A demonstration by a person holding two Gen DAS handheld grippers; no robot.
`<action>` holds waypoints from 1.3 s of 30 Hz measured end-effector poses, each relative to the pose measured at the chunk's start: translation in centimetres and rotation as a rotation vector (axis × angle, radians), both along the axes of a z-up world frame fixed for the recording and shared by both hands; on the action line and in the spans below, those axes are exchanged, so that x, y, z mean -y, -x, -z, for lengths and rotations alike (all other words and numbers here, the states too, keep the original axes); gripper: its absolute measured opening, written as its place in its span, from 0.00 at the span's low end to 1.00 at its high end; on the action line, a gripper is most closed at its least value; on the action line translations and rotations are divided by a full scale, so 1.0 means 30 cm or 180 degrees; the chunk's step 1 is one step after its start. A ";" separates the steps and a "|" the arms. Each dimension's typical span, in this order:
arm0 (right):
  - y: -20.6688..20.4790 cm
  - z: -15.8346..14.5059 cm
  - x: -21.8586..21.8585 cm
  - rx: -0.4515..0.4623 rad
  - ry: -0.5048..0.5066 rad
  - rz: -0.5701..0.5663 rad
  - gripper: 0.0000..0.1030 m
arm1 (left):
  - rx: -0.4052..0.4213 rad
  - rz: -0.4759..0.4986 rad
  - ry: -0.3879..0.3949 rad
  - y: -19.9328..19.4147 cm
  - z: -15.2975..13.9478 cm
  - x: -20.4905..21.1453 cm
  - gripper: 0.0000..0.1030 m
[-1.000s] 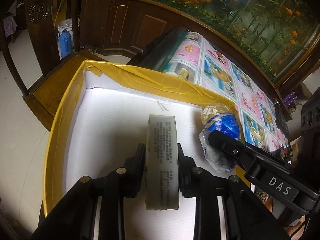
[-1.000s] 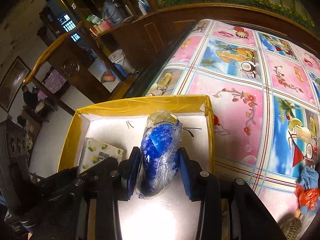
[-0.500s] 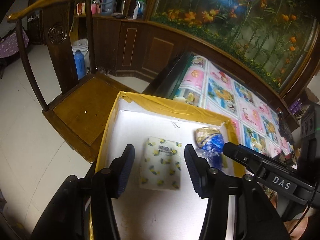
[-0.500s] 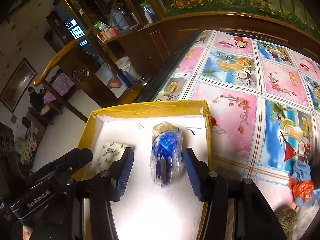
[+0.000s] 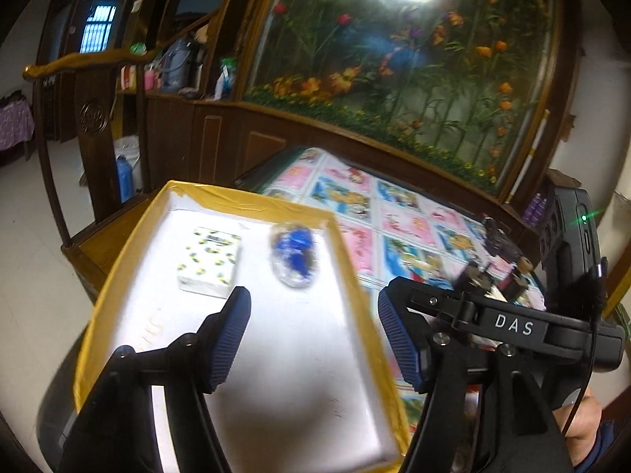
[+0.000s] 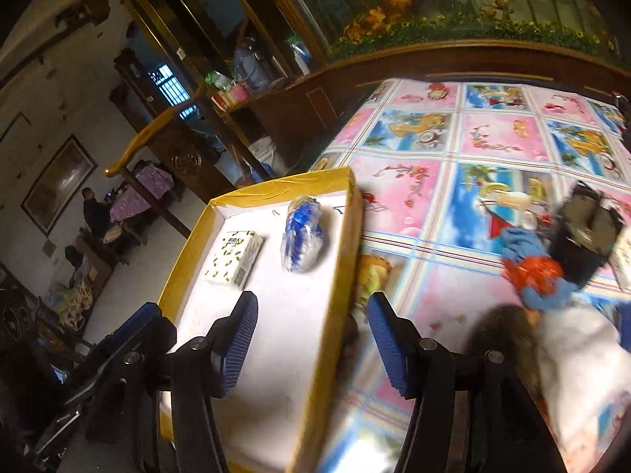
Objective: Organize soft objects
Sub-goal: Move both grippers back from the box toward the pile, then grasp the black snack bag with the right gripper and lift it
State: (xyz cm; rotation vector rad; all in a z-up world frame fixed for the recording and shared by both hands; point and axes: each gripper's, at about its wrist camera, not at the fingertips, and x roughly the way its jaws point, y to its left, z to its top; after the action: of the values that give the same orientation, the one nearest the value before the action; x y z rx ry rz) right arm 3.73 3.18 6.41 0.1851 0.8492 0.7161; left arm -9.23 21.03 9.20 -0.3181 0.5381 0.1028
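Lying in the box [image 6: 343, 213], tissue pack [image 6: 234, 257] and blue bundle [image 6: 301, 236] look placed; both tools [image 5: 313, 329] [image 6: 311, 341], wide and empty, probably next fetch the cloths [image 6: 532, 272] on the tabletop [image 6: 453, 181].

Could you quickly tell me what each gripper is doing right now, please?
Left gripper: open, holding nothing, above the box.
Right gripper: open, holding nothing, over the box's right wall.

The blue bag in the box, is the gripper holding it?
No, the blue bag lies by itself on the white floor of the box, and the right gripper is open and apart from it.
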 end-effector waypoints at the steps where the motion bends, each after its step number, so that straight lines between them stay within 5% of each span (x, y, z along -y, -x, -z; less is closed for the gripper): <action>1: 0.016 -0.009 0.037 0.0032 -0.0021 0.0029 0.61 | 0.0050 0.0050 -0.0013 0.013 -0.001 0.033 0.67; 8: 0.132 -0.098 0.384 0.0268 -0.0286 0.0410 0.69 | 0.0194 0.0611 -0.0159 0.039 0.020 0.312 0.70; 13: 0.194 -0.097 0.594 0.0295 -0.0400 0.0661 0.69 | 0.0016 0.1082 -0.0184 0.003 0.084 0.475 0.71; 20: 0.262 -0.032 0.801 0.0384 -0.0235 0.1103 0.69 | -0.0194 0.1332 -0.0250 -0.036 0.144 0.562 0.71; 29: 0.299 0.072 0.912 0.0231 -0.0120 0.1416 0.82 | -0.0521 0.1584 0.0050 -0.079 0.202 0.579 0.73; 39: 0.322 0.125 0.929 0.0035 0.0044 0.1465 0.92 | -0.0597 0.1721 0.0063 -0.084 0.216 0.591 0.73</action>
State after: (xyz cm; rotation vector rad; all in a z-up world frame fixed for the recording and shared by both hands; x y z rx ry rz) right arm -5.93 -24.70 2.67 0.3505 0.7638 0.2795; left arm -6.71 3.31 2.74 -0.1740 0.7946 -0.3997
